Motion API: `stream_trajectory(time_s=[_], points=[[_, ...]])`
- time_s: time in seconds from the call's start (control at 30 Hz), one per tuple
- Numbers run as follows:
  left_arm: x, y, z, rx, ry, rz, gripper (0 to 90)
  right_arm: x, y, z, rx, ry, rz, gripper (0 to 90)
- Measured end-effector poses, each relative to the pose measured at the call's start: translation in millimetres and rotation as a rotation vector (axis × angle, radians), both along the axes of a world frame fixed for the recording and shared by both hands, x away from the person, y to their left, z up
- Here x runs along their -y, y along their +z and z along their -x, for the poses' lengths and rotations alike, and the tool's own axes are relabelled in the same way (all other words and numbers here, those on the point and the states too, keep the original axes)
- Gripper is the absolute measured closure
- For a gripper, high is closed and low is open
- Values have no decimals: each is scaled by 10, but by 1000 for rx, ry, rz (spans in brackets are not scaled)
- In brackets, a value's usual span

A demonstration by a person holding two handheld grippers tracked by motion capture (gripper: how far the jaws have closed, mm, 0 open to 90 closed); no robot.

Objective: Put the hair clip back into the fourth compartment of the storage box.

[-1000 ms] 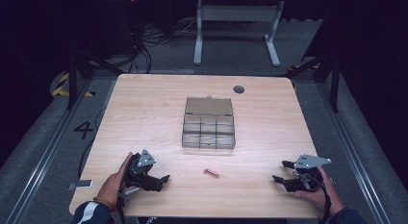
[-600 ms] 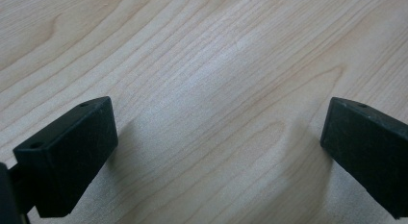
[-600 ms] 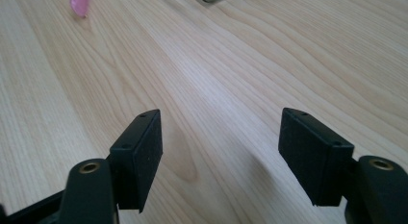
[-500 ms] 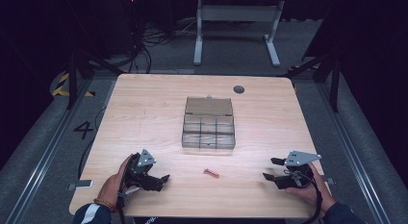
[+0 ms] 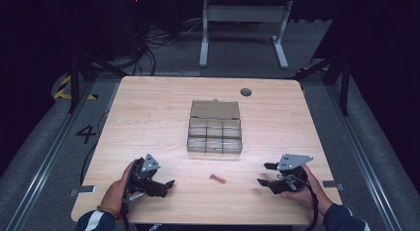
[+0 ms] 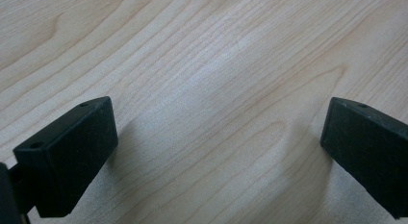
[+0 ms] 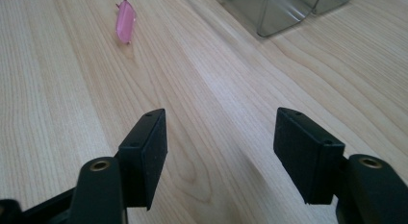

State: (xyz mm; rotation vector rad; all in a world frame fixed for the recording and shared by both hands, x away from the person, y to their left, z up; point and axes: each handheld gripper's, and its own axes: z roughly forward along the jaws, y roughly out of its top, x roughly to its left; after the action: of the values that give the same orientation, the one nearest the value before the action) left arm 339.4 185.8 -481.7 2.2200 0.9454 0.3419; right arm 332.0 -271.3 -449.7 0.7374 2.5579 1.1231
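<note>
A small pink peg point(image 5: 217, 178) lies flat on the wooden table point(image 5: 148, 117), in front of a clear compartment box point(image 5: 214, 127). My right gripper point(image 5: 265, 174) sits to the right of the peg and points at it; its jaws stand apart with nothing between them and have just been closing a little. In the right gripper view the pink peg point(image 7: 125, 21) is ahead to the upper left of my right gripper point(image 7: 219, 135), with a corner of the clear box point(image 7: 279, 12) at the top. My left gripper point(image 5: 166, 186) rests open at the front left, and my left gripper point(image 6: 216, 142) has bare wood between its jaws.
The box has its lid point(image 5: 214, 110) folded back and several compartments. A dark round grommet point(image 5: 246, 91) sits near the table's far edge. Beyond the table stands a white table frame point(image 5: 242, 28) on a dark floor.
My right gripper has slid left across the table toward the pink peg. The left gripper, the peg and the box have stayed put.
</note>
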Motion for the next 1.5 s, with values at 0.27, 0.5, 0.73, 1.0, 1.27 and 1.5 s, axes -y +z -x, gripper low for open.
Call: stream_trajectory(time_s=[0.27, 0.5, 0.73, 1.0, 1.27, 1.5], points=[[1, -2, 0, 1, 1, 1, 0, -176, 24, -12, 19, 34, 7, 388], [0, 0, 0, 0, 0, 0, 0, -409, 29, -24, 30, 80, 16, 404], [0, 0, 0, 0, 0, 0, 0, -598, 15, -41, 39, 120, 21, 431], [0, 0, 0, 0, 0, 0, 0, -858, 25, -92, 42, 159, 13, 507], [0, 0, 0, 0, 0, 0, 0, -1123, -12, -110, 47, 220, 42, 598], [0, 0, 0, 0, 0, 0, 0, -1230, -90, -155, 40, 221, 61, 648]])
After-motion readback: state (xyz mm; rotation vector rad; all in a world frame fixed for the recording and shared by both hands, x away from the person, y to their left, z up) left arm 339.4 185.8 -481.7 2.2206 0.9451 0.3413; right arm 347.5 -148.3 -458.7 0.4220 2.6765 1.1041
